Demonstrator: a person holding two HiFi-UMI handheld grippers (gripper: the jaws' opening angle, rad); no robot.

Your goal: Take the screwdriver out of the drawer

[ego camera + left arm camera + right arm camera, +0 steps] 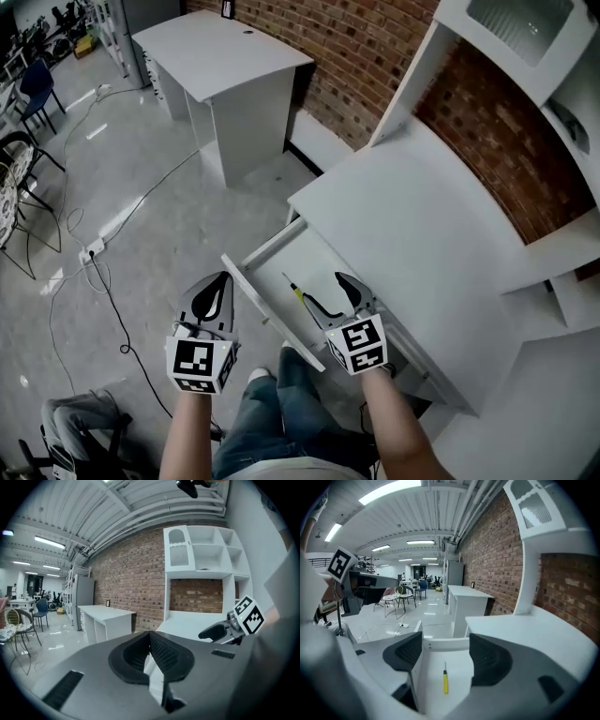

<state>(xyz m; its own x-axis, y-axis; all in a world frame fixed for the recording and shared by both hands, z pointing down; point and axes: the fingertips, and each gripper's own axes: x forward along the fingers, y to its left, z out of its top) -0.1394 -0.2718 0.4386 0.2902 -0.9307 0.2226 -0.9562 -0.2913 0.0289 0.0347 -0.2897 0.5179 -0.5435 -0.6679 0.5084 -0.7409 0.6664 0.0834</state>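
Note:
A yellow-handled screwdriver lies on the floor of the open white drawer, which is pulled out from under the white desk. My right gripper hovers over the drawer, open and holding nothing. In the right gripper view the screwdriver lies ahead between the open jaws, with neither pad touching it. My left gripper hangs left of the drawer's front panel, outside the drawer. In the left gripper view its pads meet at the tip with nothing between them.
A second white desk stands against the brick wall at the back. A hutch with shelves rises over the near desk. Cables and a power strip lie on the floor at left, beside chairs. The person's legs are below the drawer.

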